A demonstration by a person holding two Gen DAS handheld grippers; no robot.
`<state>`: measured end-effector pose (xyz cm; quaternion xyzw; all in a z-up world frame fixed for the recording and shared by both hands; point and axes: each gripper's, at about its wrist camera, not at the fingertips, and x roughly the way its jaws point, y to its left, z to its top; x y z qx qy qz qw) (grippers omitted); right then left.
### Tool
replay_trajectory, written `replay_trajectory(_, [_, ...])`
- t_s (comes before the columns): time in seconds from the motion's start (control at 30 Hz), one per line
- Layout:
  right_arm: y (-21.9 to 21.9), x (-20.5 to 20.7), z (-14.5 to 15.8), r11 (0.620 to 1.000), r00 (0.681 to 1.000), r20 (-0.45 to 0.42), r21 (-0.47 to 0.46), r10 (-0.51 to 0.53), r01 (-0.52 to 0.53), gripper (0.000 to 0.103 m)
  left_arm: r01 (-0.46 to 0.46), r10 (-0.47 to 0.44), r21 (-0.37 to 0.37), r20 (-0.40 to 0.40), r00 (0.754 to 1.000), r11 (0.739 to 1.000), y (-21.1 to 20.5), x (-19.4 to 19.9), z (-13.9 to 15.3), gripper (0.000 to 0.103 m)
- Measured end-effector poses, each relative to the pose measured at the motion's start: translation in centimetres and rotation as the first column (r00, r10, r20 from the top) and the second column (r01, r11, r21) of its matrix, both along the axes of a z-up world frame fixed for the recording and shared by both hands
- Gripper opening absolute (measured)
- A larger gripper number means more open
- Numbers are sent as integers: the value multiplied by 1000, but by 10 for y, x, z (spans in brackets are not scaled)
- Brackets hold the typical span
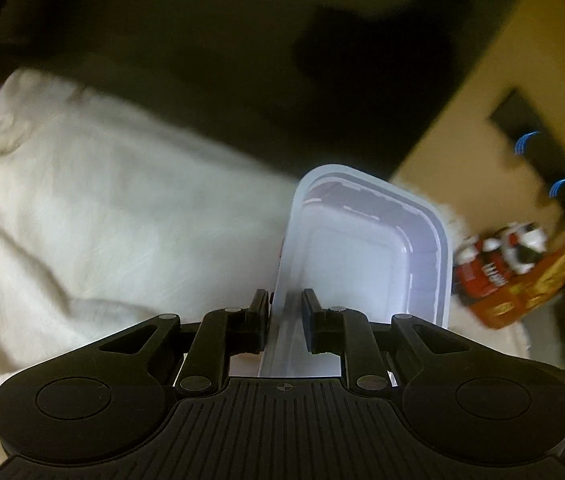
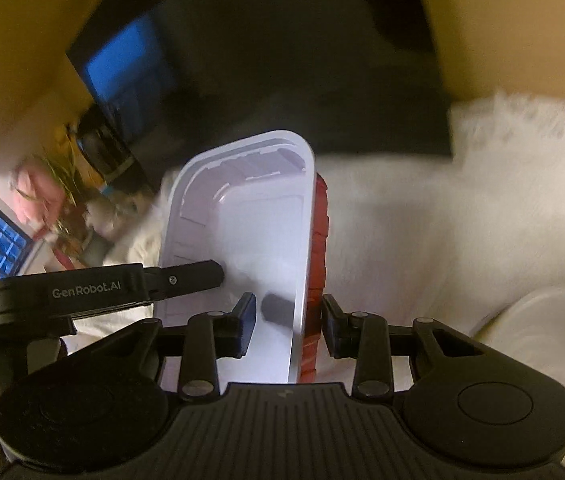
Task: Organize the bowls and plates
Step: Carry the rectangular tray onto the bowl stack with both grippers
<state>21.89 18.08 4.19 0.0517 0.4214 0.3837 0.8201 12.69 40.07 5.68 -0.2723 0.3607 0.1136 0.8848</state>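
Note:
A white rectangular plastic tray-bowl with a red outer side (image 1: 366, 248) is held between both grippers above a white cloth. My left gripper (image 1: 285, 312) is shut on its left rim wall. In the right wrist view the same bowl (image 2: 258, 232) shows its red outer wall (image 2: 319, 240) on the right. My right gripper (image 2: 287, 320) has its jaws on either side of the bowl's right wall, one inside and one against the red outside. The left gripper's finger (image 2: 186, 276) reaches in from the left and touches the bowl's inner wall.
A white cloth (image 1: 82, 200) covers the surface below, fluffy at the right (image 2: 482, 184). A dark surface (image 1: 242, 60) lies beyond it. A red and orange box (image 1: 522, 276) sits at the right. Cluttered items and a dark jar (image 2: 102, 148) stand at the left.

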Motion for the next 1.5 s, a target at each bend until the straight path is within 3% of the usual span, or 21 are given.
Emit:
replay_trajectory(0.17, [-62,-6,35,999,995,94,-14,-41,43,35,100,-100,0,40,994,995,-47,25,23,21])
replay_trajectory(0.3, [-113,-6,45,994,986,141,-37,-95,101,35,210,-210,0,41,977,978,-93,50,29,21])
replay_trajectory(0.4, [-138,-5,45,989,978,162,-51,-128,138,35,275,-275,2,25,961,961,-123,66,23,21])
replay_trajectory(0.53, [-160,5,26,981,980,107,-78,-170,179,35,315,-316,-6,-22,949,949,-146,79,5,22])
replay_trajectory(0.8, [-169,35,-32,972,978,-58,-134,-201,192,35,338,-338,-27,-163,927,941,-167,108,-43,21])
replay_trajectory(0.9, [-163,50,-50,960,972,-61,-180,-229,214,35,309,-306,-20,-217,927,951,-165,117,-63,19])
replay_trajectory(1.23, [-153,62,-55,961,979,-47,-202,-200,187,35,267,-263,-13,-219,940,964,-150,120,-64,19])
replay_trajectory(1.5, [-156,57,-49,974,982,-82,-171,-167,152,37,277,-289,-90,-176,941,957,-138,109,-55,20])
